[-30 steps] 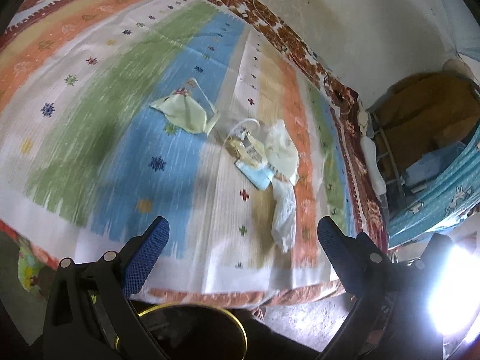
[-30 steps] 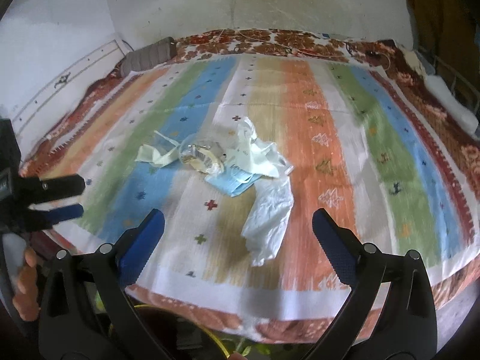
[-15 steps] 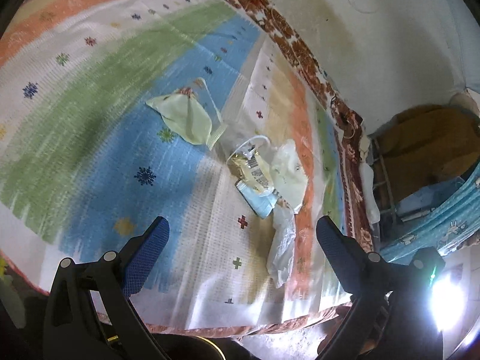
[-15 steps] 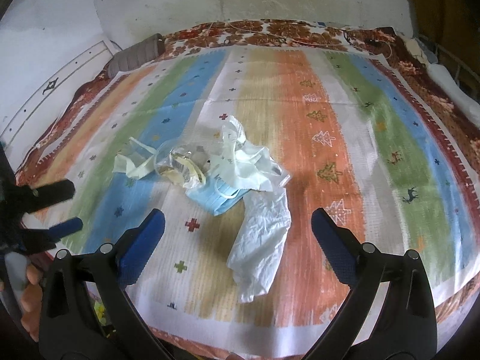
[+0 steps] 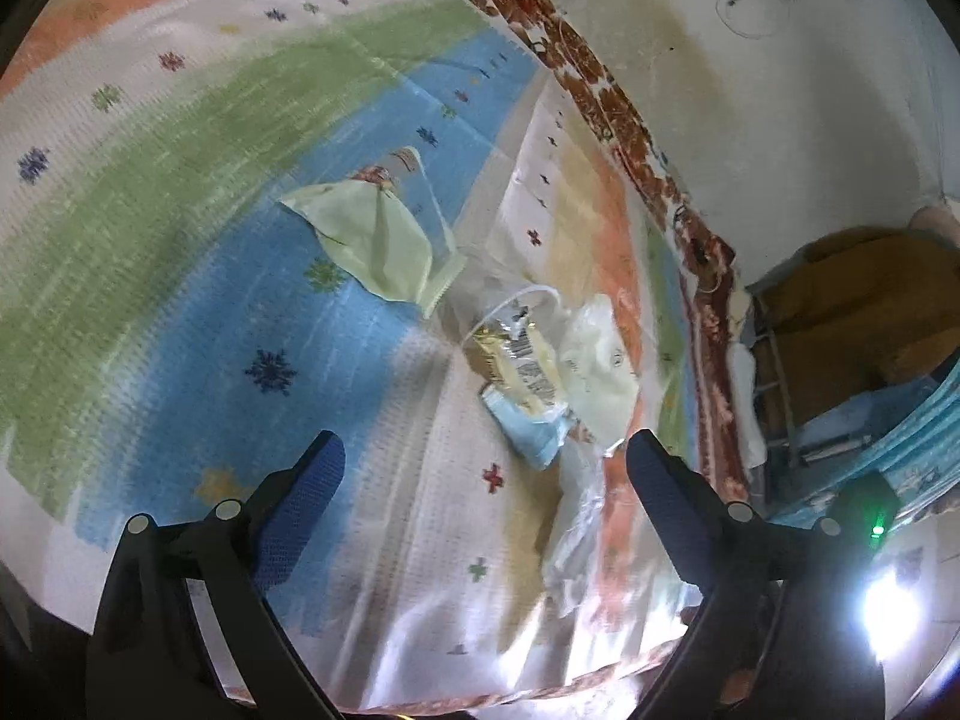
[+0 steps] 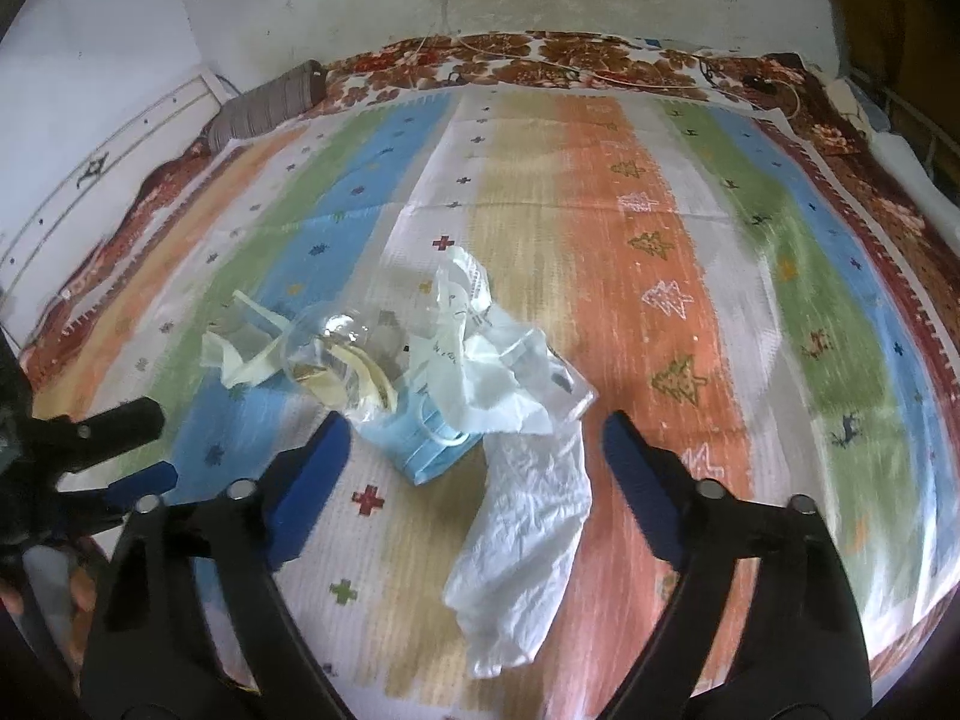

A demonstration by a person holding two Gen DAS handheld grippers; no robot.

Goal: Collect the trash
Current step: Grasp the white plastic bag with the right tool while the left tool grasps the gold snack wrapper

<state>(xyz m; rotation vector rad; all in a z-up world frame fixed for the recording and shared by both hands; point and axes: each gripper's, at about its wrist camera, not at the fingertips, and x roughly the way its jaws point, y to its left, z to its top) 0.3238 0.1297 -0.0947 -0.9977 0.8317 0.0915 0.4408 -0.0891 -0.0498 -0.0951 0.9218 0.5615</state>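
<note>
Both grippers, the left gripper (image 5: pixel 483 459) and right gripper (image 6: pixel 477 441), had been brought closer to the trash pile (image 6: pixel 432 372) on the striped bedspread (image 6: pixel 630 210); jaws were spread, nothing grasped yet.

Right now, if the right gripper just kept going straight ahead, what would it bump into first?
Probably the crumpled white plastic bag, which lies on the striped bedspread between the open fingers of the right gripper. The blue face mask sits just left of it and could be touched first; depth is hard to judge.
</note>
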